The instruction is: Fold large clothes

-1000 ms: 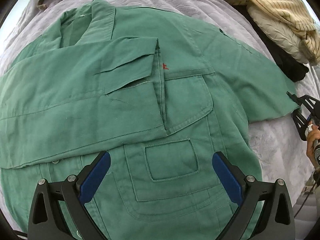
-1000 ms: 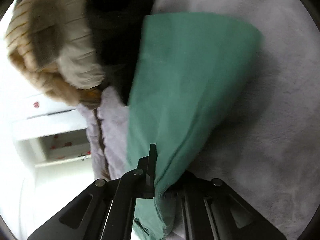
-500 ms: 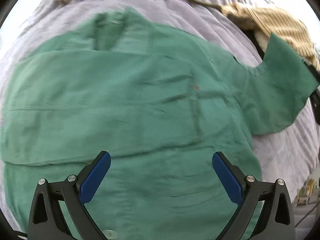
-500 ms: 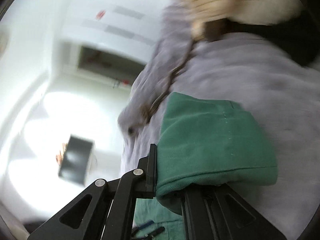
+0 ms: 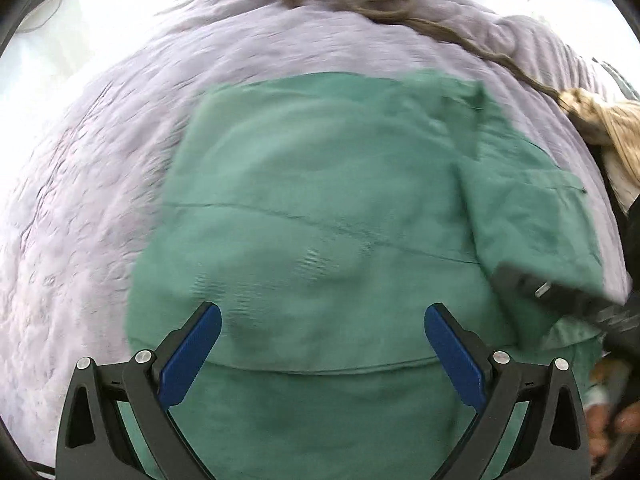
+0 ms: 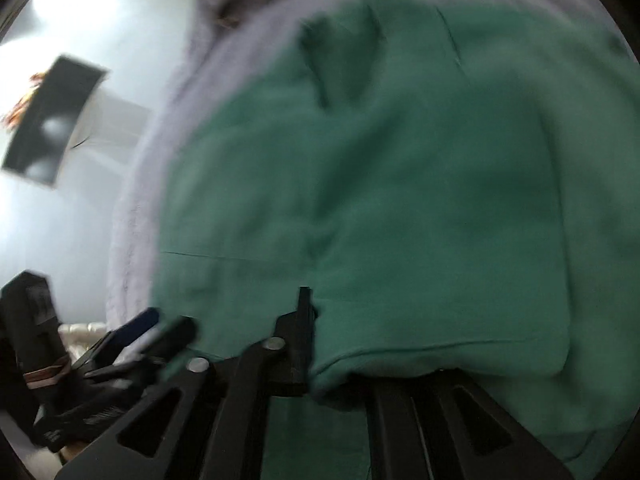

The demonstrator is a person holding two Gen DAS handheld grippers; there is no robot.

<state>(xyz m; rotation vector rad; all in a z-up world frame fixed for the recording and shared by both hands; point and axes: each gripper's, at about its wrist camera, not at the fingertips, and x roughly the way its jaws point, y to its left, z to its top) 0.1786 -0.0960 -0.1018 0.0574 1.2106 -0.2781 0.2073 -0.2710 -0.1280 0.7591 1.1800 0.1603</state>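
Observation:
A large green jacket [image 5: 320, 220] lies spread on a lilac quilted bed cover [image 5: 100, 200]. My left gripper [image 5: 322, 344] is open and empty, hovering over the jacket's near part. My right gripper [image 6: 332, 352] is shut on the jacket's green sleeve [image 6: 400, 240] and holds it over the jacket's body; the sleeve drapes across the view. In the left wrist view the right gripper [image 5: 560, 292] shows at the right, carrying the sleeve [image 5: 532, 208] inward. The left gripper [image 6: 132, 336] shows at the lower left of the right wrist view.
A brown cord [image 5: 400, 12] lies along the bed's far edge. A pile of beige striped clothing [image 5: 612, 128] sits at the far right. A dark box [image 6: 52, 120] stands on the pale floor beyond the bed's left side.
My right gripper has lifted the sleeve from the bed's right side and swung it over the jacket's body. The left gripper has moved rightwards along the jacket, staying open.

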